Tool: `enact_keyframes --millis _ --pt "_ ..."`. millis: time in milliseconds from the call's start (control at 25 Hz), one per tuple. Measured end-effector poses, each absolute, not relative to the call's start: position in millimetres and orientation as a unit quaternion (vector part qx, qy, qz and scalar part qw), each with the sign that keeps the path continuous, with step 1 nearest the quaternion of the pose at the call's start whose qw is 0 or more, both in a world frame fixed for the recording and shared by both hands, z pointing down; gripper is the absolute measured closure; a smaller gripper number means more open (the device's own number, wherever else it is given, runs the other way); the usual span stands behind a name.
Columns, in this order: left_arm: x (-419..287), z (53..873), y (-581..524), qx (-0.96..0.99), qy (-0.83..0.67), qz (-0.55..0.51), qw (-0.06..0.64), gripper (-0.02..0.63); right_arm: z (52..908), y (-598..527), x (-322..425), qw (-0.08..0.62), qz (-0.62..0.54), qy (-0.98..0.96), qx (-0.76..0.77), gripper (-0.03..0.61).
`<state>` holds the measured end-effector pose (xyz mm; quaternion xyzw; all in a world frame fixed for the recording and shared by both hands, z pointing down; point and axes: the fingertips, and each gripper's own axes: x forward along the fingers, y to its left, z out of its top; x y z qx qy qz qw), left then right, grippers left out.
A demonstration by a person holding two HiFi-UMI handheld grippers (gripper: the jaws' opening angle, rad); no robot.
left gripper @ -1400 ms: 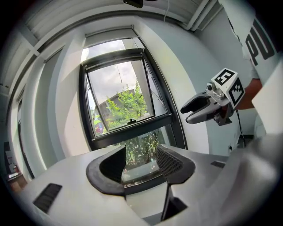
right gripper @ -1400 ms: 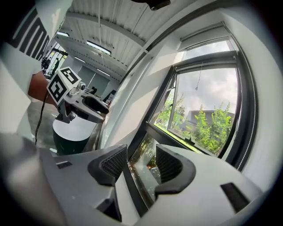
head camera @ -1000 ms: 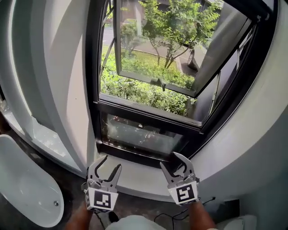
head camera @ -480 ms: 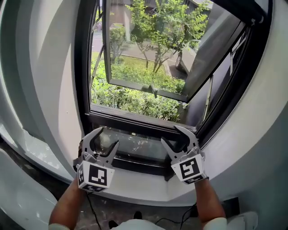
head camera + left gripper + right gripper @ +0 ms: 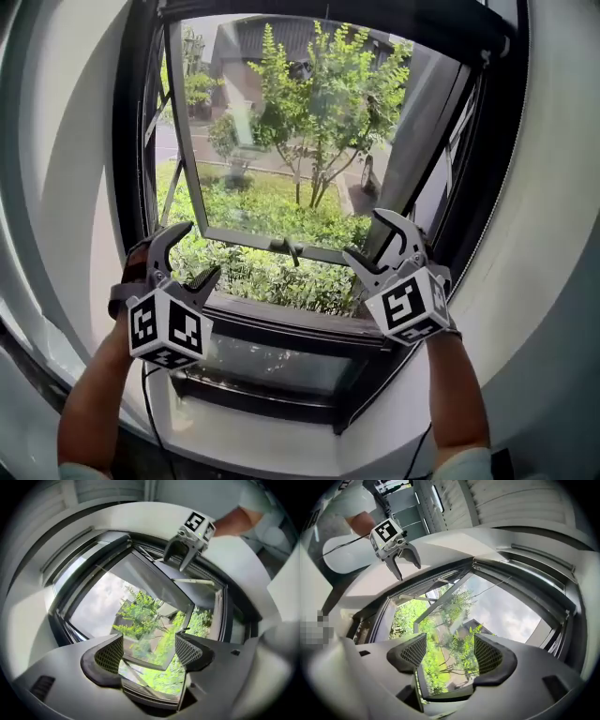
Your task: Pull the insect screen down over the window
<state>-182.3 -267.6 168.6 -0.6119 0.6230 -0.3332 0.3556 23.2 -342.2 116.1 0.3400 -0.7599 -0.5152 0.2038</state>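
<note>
Insect screen sits undrawn, apparently rolled inside the dark top rail (image 5: pixel 328 14) of the window (no mesh shows over the opening). Reach up with both hands level, pinch its pull bar at two spaced points and draw straight down. Its long axis runs level across the frame, unrolling downward. The left gripper (image 5: pixel 199 250) and right gripper (image 5: pixel 366 236) have just been opening; both gape, empty.
</note>
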Motion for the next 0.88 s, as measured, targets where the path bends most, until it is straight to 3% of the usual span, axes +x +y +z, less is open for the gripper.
enact_keyframes --millis 120,440,880 --pt "-180.3 136.4 -282.0 -0.566 0.619 -0.377 0.393 0.273 74.5 -359.8 41.9 0.214 -0.541 -0.731 0.357 0.27" --pt "-223.5 33.1 -313.5 -0.551 0.635 -0.356 0.409 0.27 -47.8 -364.5 43.6 0.206 -0.588 -0.666 0.41 0.249" --pt "-257.3 -97.5 -344.8 -0.483 0.61 -0.393 0.49 0.173 -176.3 -363.4 18.5 0.237 -0.61 -0.588 0.476 0.233"
